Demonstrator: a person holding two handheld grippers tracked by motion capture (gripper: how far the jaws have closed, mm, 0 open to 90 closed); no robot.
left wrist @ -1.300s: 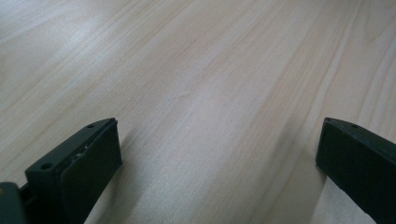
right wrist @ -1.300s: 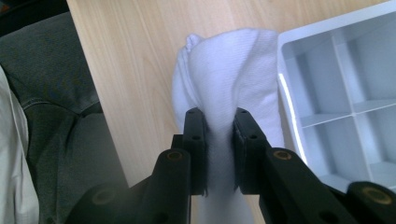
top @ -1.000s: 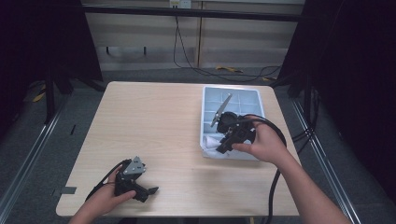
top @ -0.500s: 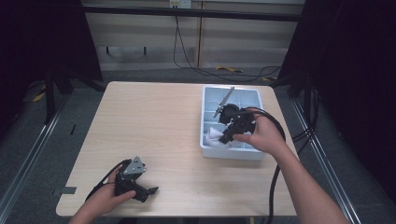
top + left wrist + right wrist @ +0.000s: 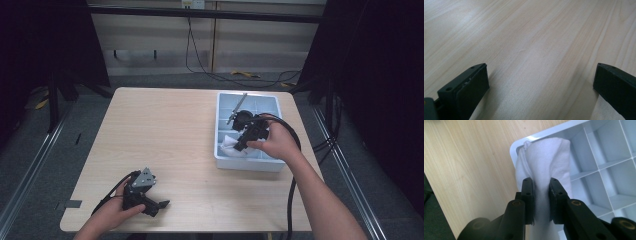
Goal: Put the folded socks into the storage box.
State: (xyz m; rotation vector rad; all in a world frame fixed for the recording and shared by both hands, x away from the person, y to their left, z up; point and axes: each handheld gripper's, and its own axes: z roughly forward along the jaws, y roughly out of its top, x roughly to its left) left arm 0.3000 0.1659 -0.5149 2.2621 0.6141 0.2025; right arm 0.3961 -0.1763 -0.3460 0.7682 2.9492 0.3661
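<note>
Right hand-held gripper point(image 5: 541, 185) lowered, pinching soft white cloth point(image 5: 546, 157)

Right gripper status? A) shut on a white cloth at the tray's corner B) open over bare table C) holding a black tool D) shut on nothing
A: the right gripper pinches the white cloth over the tray's corner compartment.

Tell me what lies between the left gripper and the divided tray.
Bare wooden table and nothing else, as the high view shows. The left gripper rests open near the front edge; the light blue tray sits far right, where the right gripper pinches a white cloth.
</note>
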